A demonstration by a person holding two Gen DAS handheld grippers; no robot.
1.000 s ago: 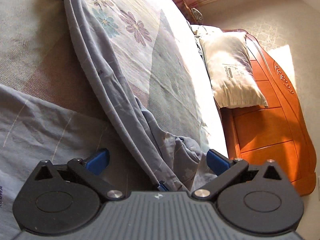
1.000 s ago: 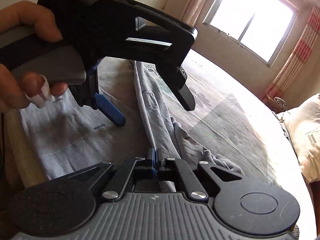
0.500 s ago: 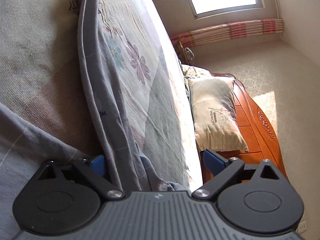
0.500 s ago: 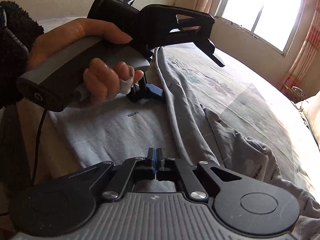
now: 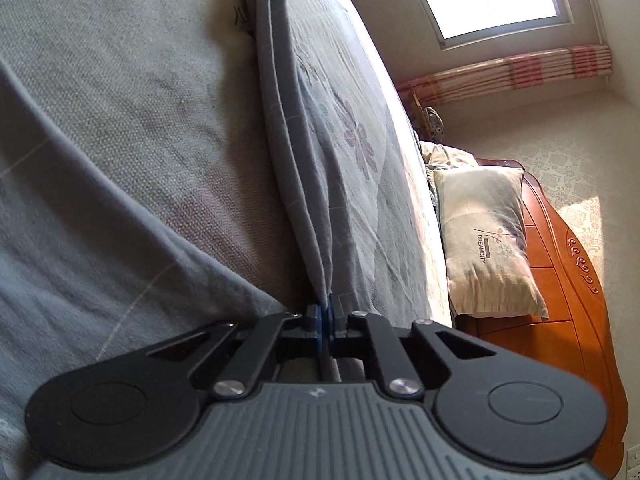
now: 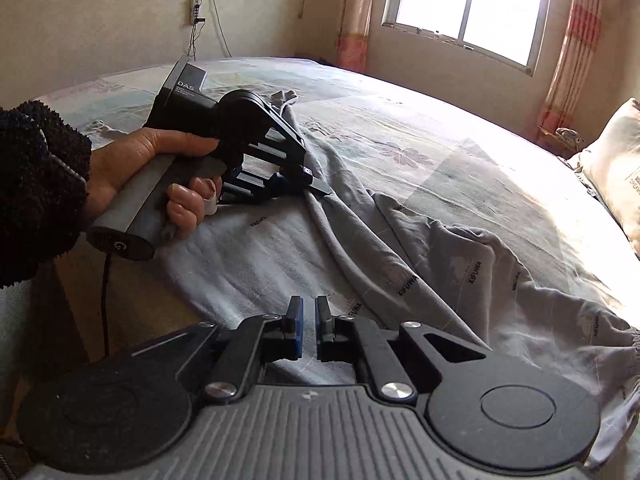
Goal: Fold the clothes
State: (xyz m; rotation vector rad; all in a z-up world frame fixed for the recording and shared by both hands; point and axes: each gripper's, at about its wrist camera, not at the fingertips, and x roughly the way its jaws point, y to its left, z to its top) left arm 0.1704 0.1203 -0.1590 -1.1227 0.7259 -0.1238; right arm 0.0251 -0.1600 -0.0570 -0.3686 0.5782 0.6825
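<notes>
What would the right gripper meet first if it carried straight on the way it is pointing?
The grey garment spread on the bed: the right gripper tilts down toward it, jaws slightly apart and empty. It would likely touch the flat cloth just short of the raised fold, though depth is unclear.

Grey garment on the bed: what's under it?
Under the grey garment lies the floral bedsheet, showing all around it. The left gripper has a raised fold between its closing jaws. What the sheet looks like beneath the cloth is covered.
</notes>
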